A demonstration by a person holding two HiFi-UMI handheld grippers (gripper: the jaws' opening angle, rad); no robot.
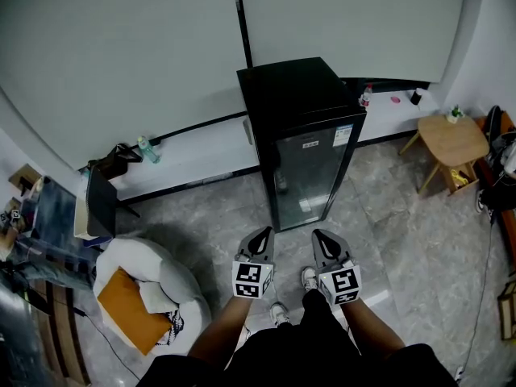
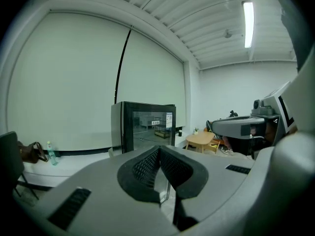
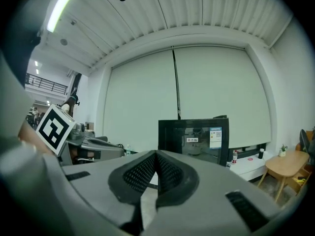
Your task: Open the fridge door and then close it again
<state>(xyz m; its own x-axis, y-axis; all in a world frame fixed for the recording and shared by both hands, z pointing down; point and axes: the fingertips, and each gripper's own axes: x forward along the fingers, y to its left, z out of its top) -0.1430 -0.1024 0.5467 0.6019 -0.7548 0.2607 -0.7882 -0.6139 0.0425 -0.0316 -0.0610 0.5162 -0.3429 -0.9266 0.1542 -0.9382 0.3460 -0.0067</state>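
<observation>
Both grippers are empty. The left gripper (image 1: pixel 260 240) has its dark, grid-textured pads pressed together at the tips, and the right gripper (image 1: pixel 326 244) shows the same wedge of ribbed black pads meeting at a point, set in smooth grey shells.

The fridge (image 1: pixel 302 135) stands straight ahead of both pairs of jaws, well clear of their tips. It is a tall, glossy black box with a reflective glass door, which is closed.

Only the gripper views show the blue-and-white sticker and a small white tag high on the glass; the print is too small to read. The head view alone shows the grey marbled floor tiles (image 1: pixel 379 240). A round-topped wooden side table (image 1: pixel 454 139) sits off to the right of the right jaws, and a white beanbag (image 1: pixel 173 285) with an orange cushion (image 1: pixel 133 309) lies to the left of the left jaws.
</observation>
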